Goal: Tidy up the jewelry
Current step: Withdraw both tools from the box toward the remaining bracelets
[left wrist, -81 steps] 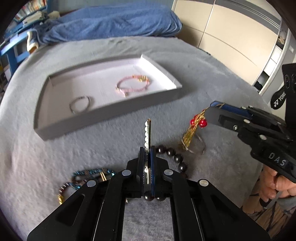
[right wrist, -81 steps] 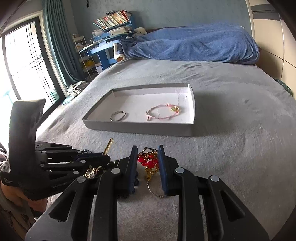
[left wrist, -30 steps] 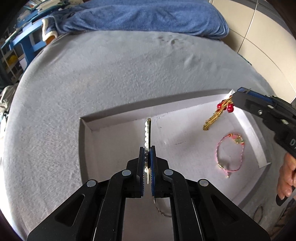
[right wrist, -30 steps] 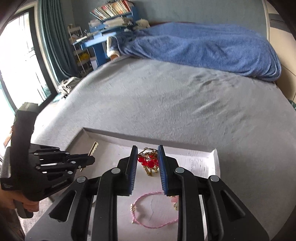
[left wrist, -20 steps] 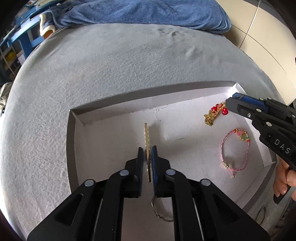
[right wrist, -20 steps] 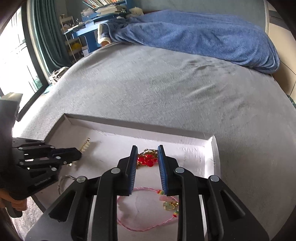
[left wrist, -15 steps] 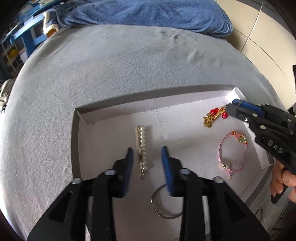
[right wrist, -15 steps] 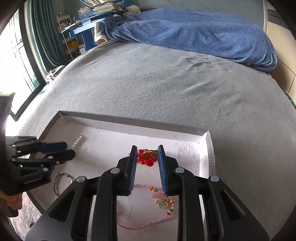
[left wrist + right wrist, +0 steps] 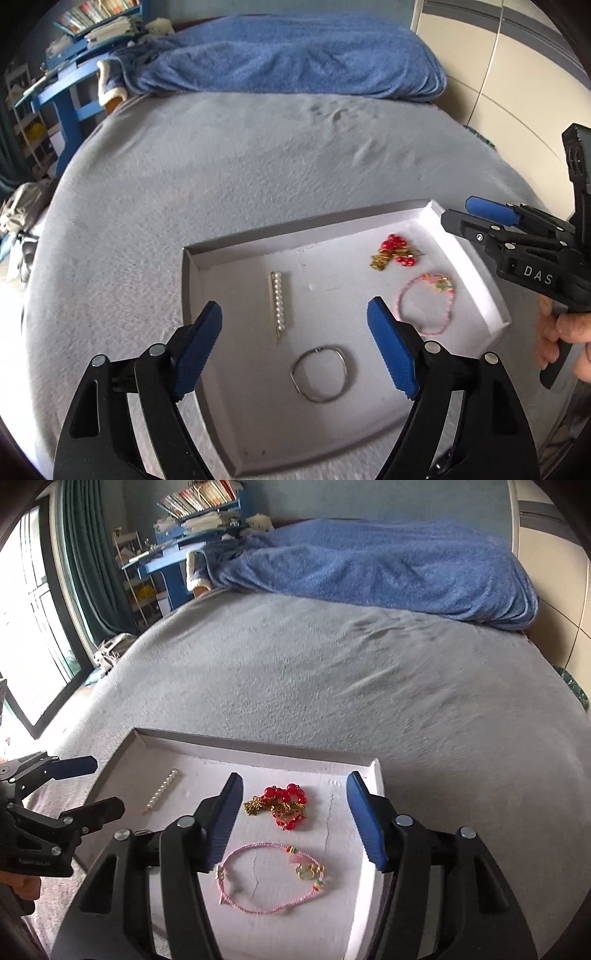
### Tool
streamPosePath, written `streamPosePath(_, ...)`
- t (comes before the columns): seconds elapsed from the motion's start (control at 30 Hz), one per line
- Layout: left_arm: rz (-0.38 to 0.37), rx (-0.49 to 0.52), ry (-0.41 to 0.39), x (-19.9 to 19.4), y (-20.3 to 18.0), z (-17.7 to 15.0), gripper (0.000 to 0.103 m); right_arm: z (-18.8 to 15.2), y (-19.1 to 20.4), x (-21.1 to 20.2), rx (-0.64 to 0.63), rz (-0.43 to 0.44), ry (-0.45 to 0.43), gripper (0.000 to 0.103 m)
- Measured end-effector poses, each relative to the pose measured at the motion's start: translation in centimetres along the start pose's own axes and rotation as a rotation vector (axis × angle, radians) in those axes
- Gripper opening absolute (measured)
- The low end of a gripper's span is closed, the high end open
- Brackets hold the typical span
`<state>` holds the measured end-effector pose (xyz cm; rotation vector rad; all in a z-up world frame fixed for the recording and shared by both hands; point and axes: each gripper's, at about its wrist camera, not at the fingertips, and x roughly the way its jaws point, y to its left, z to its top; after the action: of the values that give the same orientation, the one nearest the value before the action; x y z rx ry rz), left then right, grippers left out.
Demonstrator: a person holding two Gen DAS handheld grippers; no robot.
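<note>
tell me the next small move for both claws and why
Probably lift both away from the tray. The left claw and right claw are open and empty; the pearl clip and red bead piece lie flat on the tray floor beside the pink bracelet and metal ring, so both placements look finished.

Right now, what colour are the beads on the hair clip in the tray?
White pearl beads on a gold hair clip; clearest in the left wrist view.

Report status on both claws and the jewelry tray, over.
Left claw open, right claw open, both empty. Pearl hair clip, red-bead gold chain, pink cord bracelet, silver ring bangle lying apart in white tray. Nothing obstructing.
</note>
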<state>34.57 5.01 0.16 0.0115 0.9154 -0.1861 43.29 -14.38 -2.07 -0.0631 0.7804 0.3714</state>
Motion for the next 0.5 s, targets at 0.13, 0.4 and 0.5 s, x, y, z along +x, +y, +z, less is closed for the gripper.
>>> streamPosePath(0.13, -0.006, 0.008, -0.029, -2.0, -0.7, -0.4, 0.081, -0.5, 0.1, -2.2, -0.001, 0.009, -0.024, 0.063)
streamPosePath(0.4, -0.035, -0.012, -0.057, -5.2, -1.7, -2.6, 0.083, -2.3, 0.8, -6.0, -0.028, 0.017, -0.056, 0.069)
streamPosePath(0.5, -0.032, -0.002, -0.06, -5.8, -2.1, -4.0, 0.083, -3.4, 1.0, -7.4, -0.022, 0.024, -0.065, 0.07)
